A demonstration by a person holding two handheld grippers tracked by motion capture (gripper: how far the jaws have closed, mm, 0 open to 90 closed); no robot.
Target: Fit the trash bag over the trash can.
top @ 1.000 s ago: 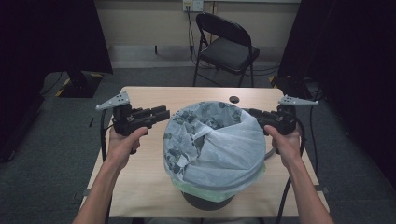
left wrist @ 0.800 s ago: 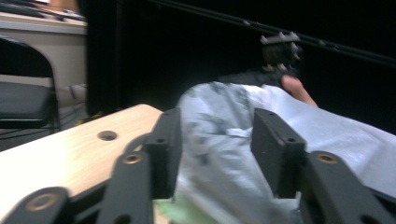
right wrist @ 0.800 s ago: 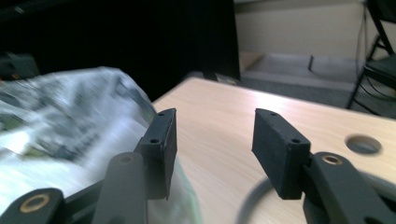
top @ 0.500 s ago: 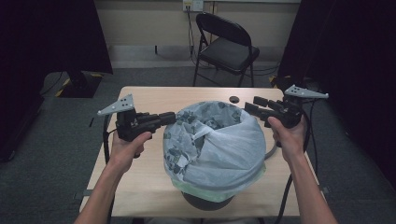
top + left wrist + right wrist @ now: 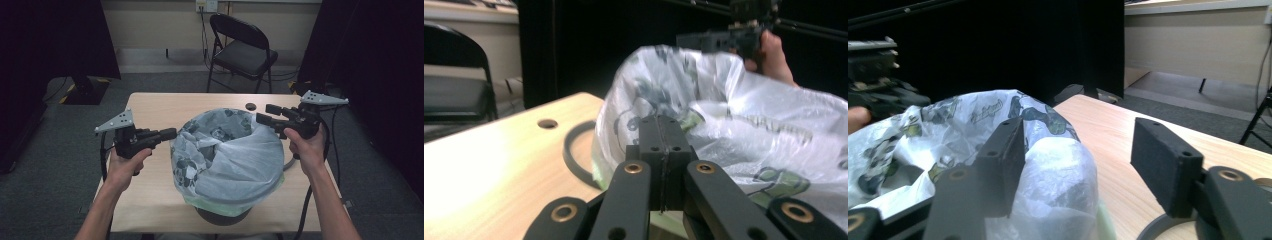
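A white plastic bag (image 5: 235, 155) printed with dark figures lines a dark bin (image 5: 222, 216) in the middle of the wooden table (image 5: 150, 200). My left gripper (image 5: 172, 133) lies level with its tips at the bag's left rim. Its jaws (image 5: 661, 120) are pressed together, and I cannot tell whether any film is caught between them. My right gripper (image 5: 262, 114) hovers over the bag's far right rim. Its jaws (image 5: 1080, 150) have just been opening. The bag (image 5: 1048, 165) bulges up beside the left pad, and neither pad presses on it.
A black folding chair (image 5: 240, 50) stands behind the table. A round hole (image 5: 250, 106) is in the tabletop near the far edge. A dark ring (image 5: 574, 155) lies on the table beside the bin. Black curtains hang on both sides.
The left jaws have closed at the bag's left rim and the hand has sunk slightly. The right gripper has risen off the bag's right rim and its jaws have spread.
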